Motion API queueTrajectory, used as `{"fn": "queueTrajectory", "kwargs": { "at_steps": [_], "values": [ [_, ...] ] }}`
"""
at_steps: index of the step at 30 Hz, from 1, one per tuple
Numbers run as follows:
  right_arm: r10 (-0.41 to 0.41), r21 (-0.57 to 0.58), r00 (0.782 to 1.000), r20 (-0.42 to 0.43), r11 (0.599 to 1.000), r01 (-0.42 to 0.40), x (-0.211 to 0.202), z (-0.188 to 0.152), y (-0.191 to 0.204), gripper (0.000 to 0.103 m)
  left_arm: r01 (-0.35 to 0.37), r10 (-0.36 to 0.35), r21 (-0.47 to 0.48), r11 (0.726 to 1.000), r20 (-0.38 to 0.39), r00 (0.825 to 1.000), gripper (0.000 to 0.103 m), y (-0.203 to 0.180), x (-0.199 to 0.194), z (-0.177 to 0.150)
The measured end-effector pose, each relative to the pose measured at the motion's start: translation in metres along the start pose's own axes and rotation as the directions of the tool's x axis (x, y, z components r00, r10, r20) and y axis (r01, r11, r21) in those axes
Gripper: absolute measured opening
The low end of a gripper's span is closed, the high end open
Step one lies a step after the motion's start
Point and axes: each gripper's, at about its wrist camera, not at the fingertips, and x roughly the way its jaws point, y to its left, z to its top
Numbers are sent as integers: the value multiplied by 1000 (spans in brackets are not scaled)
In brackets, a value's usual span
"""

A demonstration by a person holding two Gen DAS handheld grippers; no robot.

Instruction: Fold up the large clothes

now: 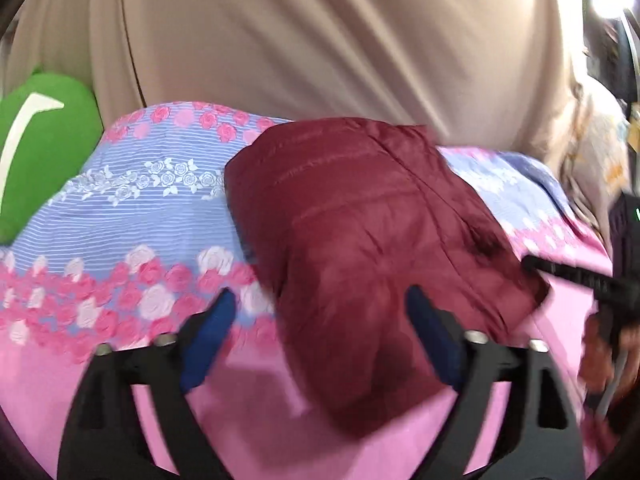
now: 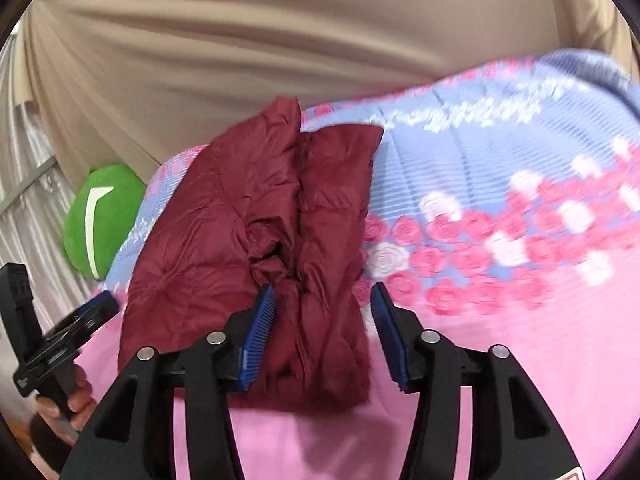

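The setup was a bed (image 1: 100,216) with a pink-and-blue rose print sheet, and a beige curtain (image 1: 320,40) hung behind the far edge. Going left to right: one green plush cushion (image 1: 44,136) sat at the far left against the curtain, then the maroon puffer jacket (image 1: 360,240), already doubled over into a chunky bundle, lay in the middle of the sheet running from near me toward the far side.

My left gripper (image 1: 320,332) was spread wide, its blue pads apart, with the near left part of the bundle between them but nothing pinched. My right gripper (image 2: 324,332) was about halfway open, straddling the bundle's near right fold; the left pad looked close to the fabric, but I couldn't call that a grip, so I was holding nothing on that side either.

Handling guess: this thing was light, squishy and full of air, with a slick nylon shell, so I figured it would spring back open and slide out of a shallow pinch. I reckoned the best bite was deep on the two near corners, catching all the layers at a quilted seam.

Count: one jacket, one cushion, one curtain, two grippers.
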Motion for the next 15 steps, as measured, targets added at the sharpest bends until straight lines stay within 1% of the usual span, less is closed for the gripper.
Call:
{"fn": "queueTrajectory", "kwargs": {
  "at_steps": [1, 3, 5, 8, 9, 10, 11, 12, 13, 14, 15],
  "values": [
    [5, -12, 1000, 2, 1000, -5, -8, -2, 0, 57, 13, -12, 24, 1000, -35, 999, 87, -2, -7, -10],
    [20, -23, 1000, -8, 1000, -20, -9, -4, 5, 63, 6, -1, 51, 999, -102, 995, 88, -8, -8, -28],
    [35, -24, 999, -38, 999, -36, 0, -6, 11, 64, -2, 12, 64, 998, -155, 988, 87, -12, 1, -39],
    [21, -40, 996, -91, 999, -25, 28, -3, 31, 64, -27, 39, 72, 997, -172, 984, 85, -21, 13, -45],
    [9, -46, 995, -99, 999, -14, 33, -2, 37, 57, -45, 58, 78, 996, -175, 983, 76, -24, 16, -44],
    [-8, -48, 995, -97, 999, 4, 37, -2, 40, 33, -70, 83, 78, 995, -181, 980, 70, -24, 21, -42],
    [-3, -44, 996, -93, 999, -1, 36, -1, 40, 20, -84, 97, 76, 994, -199, 975, 63, -23, 25, -40],
    [16, -32, 996, -88, 999, -19, 32, 1, 39, 12, -87, 97, 58, 995, -206, 974, 54, -20, 26, -38],
    [47, -2, 996, -73, 999, -47, 26, 4, 35, 7, -86, 93, 43, 995, -213, 973, 50, -16, 26, -35],
    [55, 13, 996, -66, 998, -54, 21, 4, 32, 6, -102, 110, 49, 994, -219, 970, 44, -15, 28, -33],
    [51, 16, 997, -65, 999, -50, 17, 3, 31, 4, -119, 128, 56, 991, -221, 967, 41, -12, 29, -33]
  ]
}}
